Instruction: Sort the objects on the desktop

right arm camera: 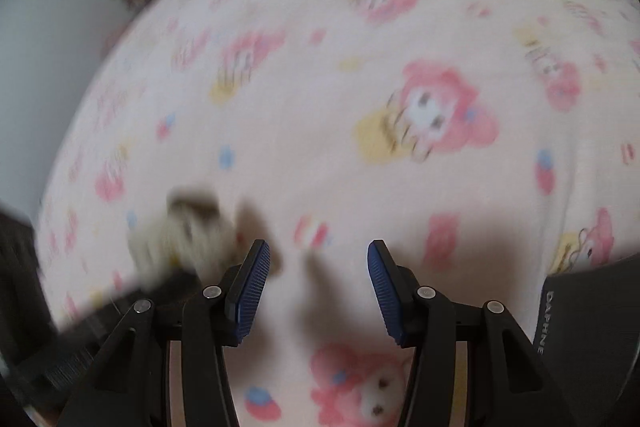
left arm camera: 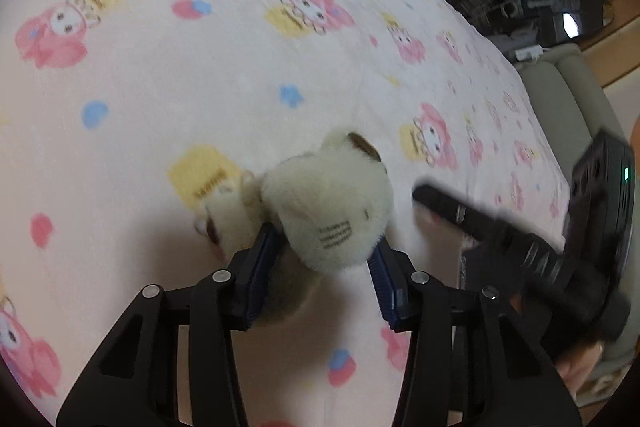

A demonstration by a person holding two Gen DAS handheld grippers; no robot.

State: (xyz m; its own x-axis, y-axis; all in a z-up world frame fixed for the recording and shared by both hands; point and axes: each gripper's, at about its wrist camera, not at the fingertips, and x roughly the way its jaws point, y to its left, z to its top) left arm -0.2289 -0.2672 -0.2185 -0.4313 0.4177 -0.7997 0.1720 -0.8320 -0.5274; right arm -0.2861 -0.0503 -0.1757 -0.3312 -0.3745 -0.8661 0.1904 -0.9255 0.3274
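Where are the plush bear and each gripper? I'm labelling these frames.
plush bear point(left arm camera: 328, 211), left wrist view, its head.
left gripper point(left arm camera: 324, 259), left wrist view, between fingertips.
right gripper point(right arm camera: 318, 257), right wrist view, between fingertips.

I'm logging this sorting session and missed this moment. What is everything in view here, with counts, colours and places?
plush toy: one, cream with brown ear and stitching, lying on the blanket between the left gripper's pads, which touch its sides.
blanket: one, pale pink with pink, yellow and blue cartoon prints, covering the whole surface.
dark item printed DAPHNE: one, dark grey, right edge of the right wrist view; what it is I cannot tell.
left gripper: one, black with blue pads, around the plush toy.
right gripper: one, black with blue pads, open, nothing between them, over the blanket right of the toy.
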